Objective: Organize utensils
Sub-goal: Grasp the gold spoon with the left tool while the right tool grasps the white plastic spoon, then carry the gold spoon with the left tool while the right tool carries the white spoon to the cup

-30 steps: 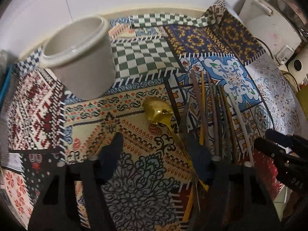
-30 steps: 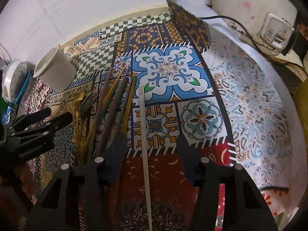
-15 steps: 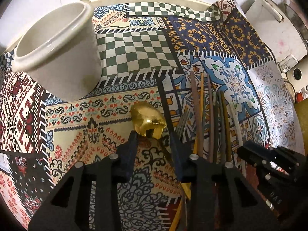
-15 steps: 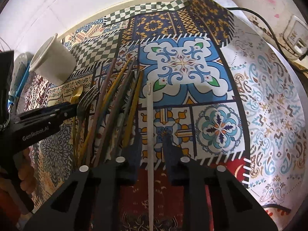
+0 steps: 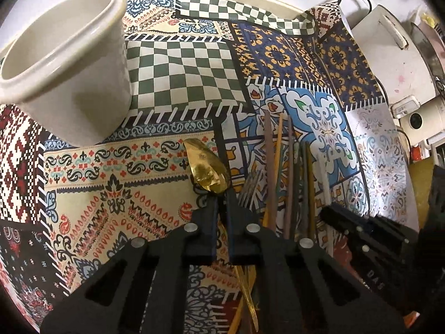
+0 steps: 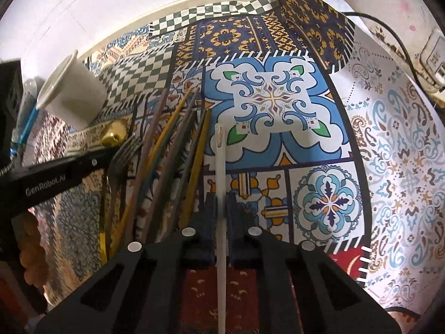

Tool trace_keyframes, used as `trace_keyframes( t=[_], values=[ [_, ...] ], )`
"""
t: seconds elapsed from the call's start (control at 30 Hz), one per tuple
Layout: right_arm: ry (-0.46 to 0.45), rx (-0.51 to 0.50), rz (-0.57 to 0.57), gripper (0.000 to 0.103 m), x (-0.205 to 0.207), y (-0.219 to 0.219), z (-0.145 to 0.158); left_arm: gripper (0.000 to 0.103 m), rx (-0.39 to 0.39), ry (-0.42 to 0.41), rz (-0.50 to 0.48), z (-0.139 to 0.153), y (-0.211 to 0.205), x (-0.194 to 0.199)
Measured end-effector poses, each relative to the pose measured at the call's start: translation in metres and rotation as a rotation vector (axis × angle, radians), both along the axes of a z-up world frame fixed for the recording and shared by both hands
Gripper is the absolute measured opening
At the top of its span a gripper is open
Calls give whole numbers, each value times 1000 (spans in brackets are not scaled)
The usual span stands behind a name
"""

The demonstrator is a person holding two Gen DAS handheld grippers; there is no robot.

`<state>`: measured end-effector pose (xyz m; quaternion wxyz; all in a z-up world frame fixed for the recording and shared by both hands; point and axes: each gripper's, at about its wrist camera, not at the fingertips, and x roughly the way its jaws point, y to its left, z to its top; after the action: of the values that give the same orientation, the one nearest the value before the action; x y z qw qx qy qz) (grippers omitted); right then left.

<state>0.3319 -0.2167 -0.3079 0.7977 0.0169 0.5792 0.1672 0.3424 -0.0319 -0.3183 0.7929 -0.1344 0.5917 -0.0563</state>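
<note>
Now L hand-held gripper [image 5: 221, 194] clamps 1 gold spoon [image 5: 207, 167], R hand-held gripper [image 6: 221, 203] 1 white chopstick [image 6: 220, 172]; 1 cup [image 5: 66, 64].

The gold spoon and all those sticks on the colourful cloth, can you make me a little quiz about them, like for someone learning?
1. True or false: the left gripper is closed on the gold spoon.
2. What is the right gripper pinching: A) the fork, B) the white chopstick, C) the cream cup?
3. Fill in: the cream cup is standing ____ and has ____ utensils in it.

Key
1. True; the jaws have just been closing on its neck.
2. B; those jaws have also just closed, with the chopstick between them.
3. Upright; no.
</note>
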Motion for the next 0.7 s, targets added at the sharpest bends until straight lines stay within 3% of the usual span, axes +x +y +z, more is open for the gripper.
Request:
trace_keyframes(
  t=[0.27,0.7],
  values=[
    [-69,24,-20,7,-9,-1,18,2,37,-57,-26,19,-2,-22],
    [-223,31,-59,6,-35,-11,66,2,109,-239,2,84,3,-62]
  ],
)
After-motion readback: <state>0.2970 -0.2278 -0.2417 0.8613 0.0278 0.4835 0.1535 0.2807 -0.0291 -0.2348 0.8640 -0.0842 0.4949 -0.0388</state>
